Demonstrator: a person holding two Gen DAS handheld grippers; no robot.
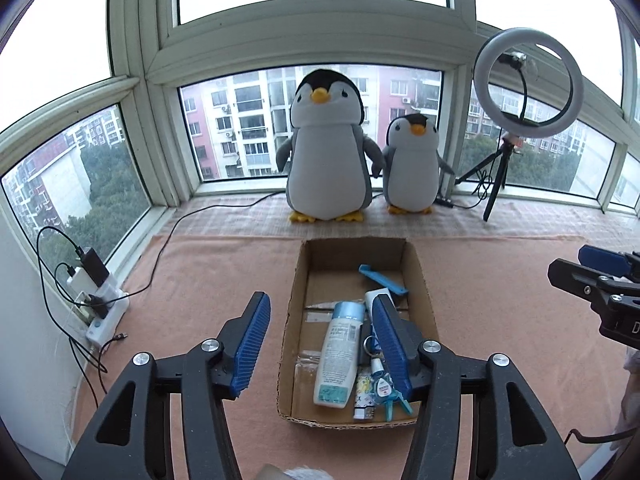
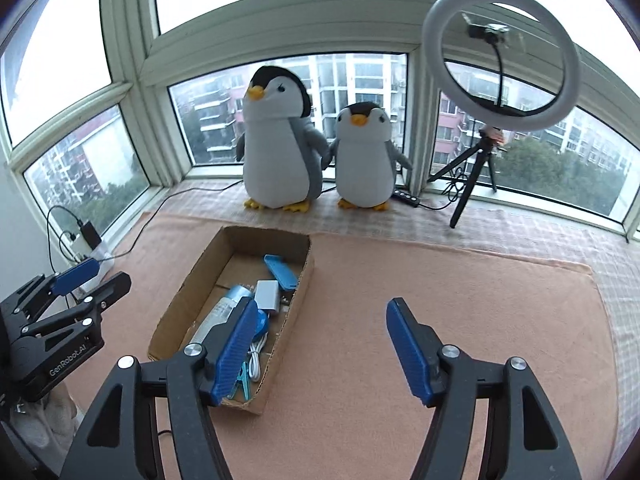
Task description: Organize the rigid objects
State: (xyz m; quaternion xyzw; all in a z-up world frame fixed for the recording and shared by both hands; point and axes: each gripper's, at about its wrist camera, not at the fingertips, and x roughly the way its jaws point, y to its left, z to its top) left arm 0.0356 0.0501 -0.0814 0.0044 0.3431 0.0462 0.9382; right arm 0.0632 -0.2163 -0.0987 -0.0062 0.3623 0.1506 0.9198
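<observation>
Stuff was pretty much all packed into the open brown cardboard box (image 1: 424,280): a white plastic bottle with a pale blue cap (image 1: 338,354), a blue plastic clip (image 1: 382,279), a white charger block (image 2: 267,294). Nothing loose was seen beside that box. Left gripper (image 1: 318,344) and right gripper (image 2: 320,350) were both spread wide, nothing held, so probably done.

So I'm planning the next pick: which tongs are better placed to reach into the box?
Probably the left tongs: open, right over the cardboard box and the bottle. The right tongs are open over bare mat beside it.
</observation>
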